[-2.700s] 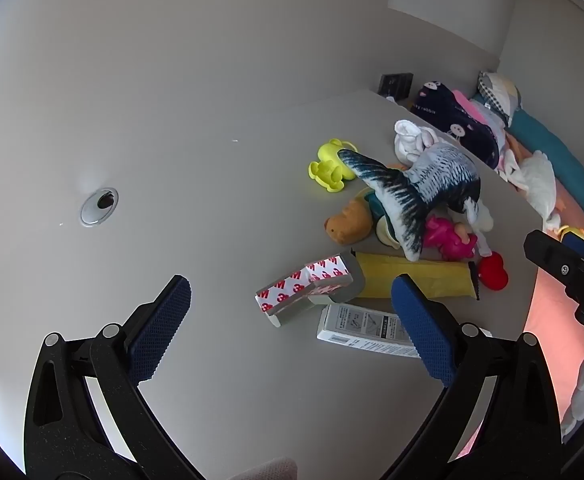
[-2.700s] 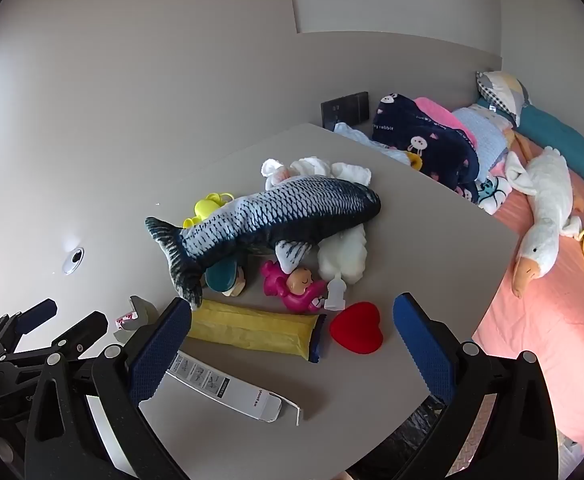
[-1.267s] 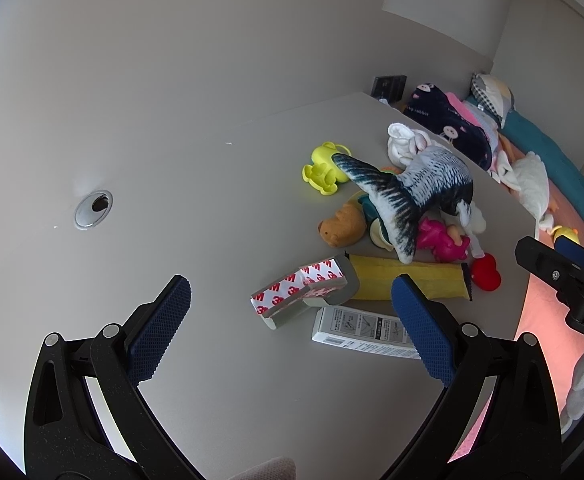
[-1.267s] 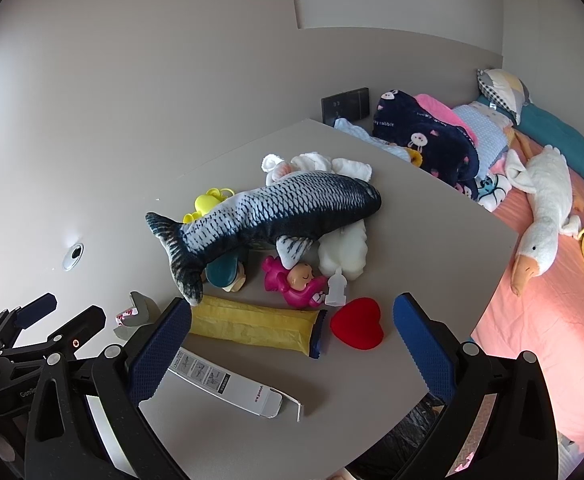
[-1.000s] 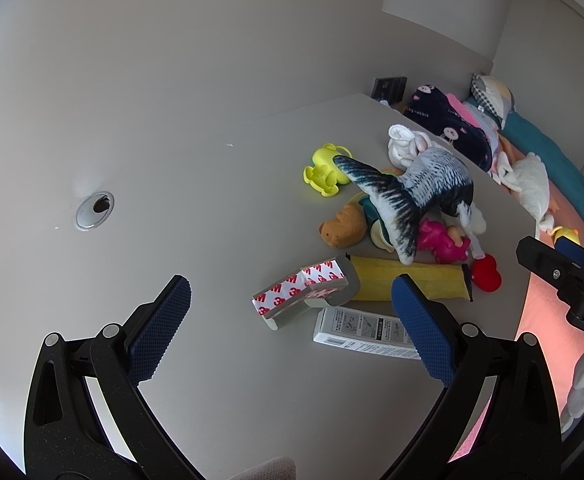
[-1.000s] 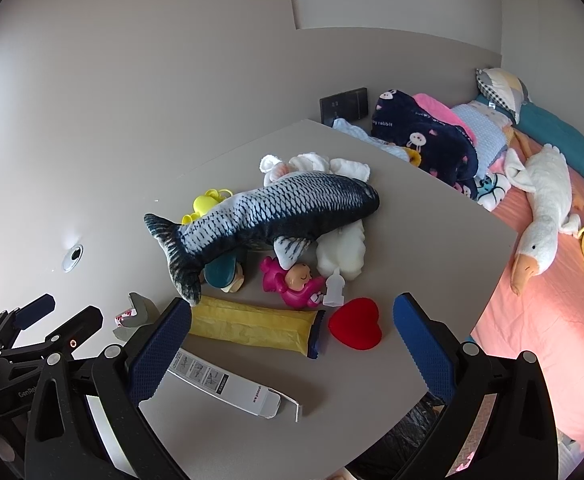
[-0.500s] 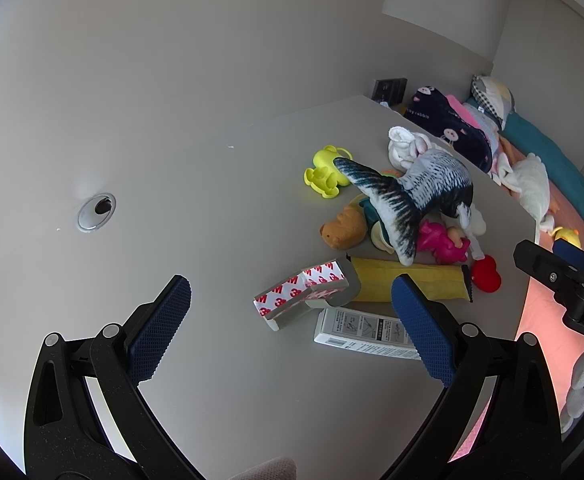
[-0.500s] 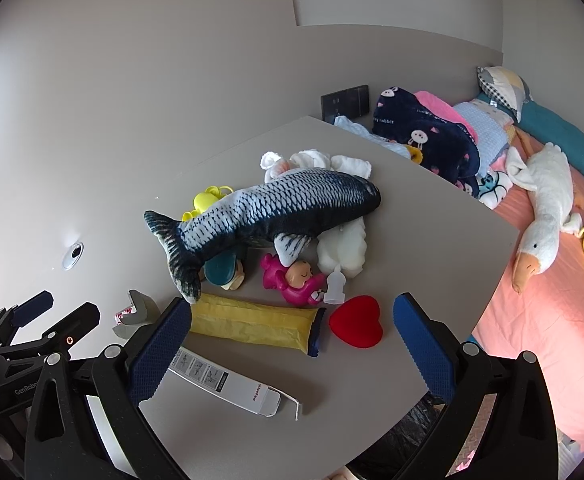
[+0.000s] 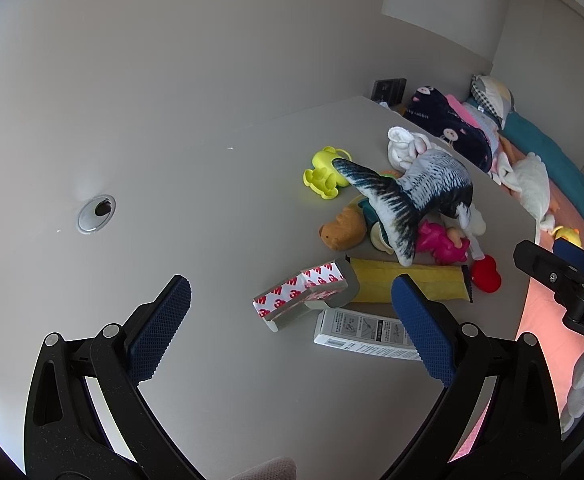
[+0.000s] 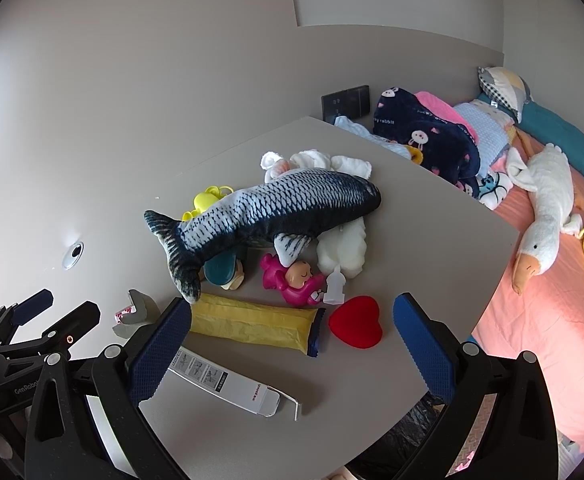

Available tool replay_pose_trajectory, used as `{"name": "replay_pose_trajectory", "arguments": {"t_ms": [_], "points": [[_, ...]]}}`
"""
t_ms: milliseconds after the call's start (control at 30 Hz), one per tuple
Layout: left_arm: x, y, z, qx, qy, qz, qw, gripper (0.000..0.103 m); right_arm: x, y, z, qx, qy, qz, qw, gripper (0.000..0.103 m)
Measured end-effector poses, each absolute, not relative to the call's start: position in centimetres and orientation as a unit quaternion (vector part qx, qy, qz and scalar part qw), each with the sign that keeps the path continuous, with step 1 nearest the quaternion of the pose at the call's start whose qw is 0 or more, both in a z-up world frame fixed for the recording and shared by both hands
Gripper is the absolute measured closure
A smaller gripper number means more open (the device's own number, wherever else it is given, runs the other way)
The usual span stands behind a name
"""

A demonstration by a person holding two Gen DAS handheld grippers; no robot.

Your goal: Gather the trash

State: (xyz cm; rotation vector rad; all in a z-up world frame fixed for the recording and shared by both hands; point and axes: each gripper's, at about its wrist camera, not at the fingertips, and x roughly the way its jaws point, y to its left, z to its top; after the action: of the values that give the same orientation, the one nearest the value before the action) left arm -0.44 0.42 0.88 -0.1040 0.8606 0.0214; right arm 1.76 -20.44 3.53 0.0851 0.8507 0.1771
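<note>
Three pieces of packaging lie at the near end of the grey table [image 9: 195, 184]: a grey strip printed with red 3M marks [image 9: 304, 294] [image 10: 131, 312], a yellow wrapper [image 9: 408, 284] [image 10: 251, 322], and a flattened white box [image 9: 366, 334] [image 10: 227, 380]. My left gripper [image 9: 287, 324] hovers open above and short of the 3M strip, holding nothing. My right gripper [image 10: 287, 348] hangs open over the yellow wrapper and white box, also holding nothing. Each gripper shows at the edge of the other's view.
Toys crowd the table behind the packaging: a plush fish [image 10: 267, 216], a pink doll [image 10: 292, 282], a red heart [image 10: 356, 328], a yellow toy [image 9: 324, 174], a brown figure [image 9: 342, 232], white plush [image 10: 342, 248]. A bed [image 10: 552, 340] with a plush goose [image 10: 544, 216] lies right. A dark bag [image 10: 404, 436] sits below the table edge.
Both views have drifted only slightly; the grippers stay open and hovering. Nothing on the table has moved.
</note>
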Motion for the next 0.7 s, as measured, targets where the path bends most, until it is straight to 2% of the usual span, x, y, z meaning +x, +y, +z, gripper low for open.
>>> {"name": "replay_pose_trajectory", "arguments": {"t_ms": [433,700], "points": [[-0.3,0.6,0.7,-0.040,0.415,0.003,0.909,0.006,1.8,-20.2,3.2,0.036,0.420,0.101,0.901,0.003],[0.2,1.7,-0.8,-0.039,0.442,0.011,0.896,0.006,0.7,-18.8,1.2,0.012,0.446,0.157,0.881,0.003]]}}
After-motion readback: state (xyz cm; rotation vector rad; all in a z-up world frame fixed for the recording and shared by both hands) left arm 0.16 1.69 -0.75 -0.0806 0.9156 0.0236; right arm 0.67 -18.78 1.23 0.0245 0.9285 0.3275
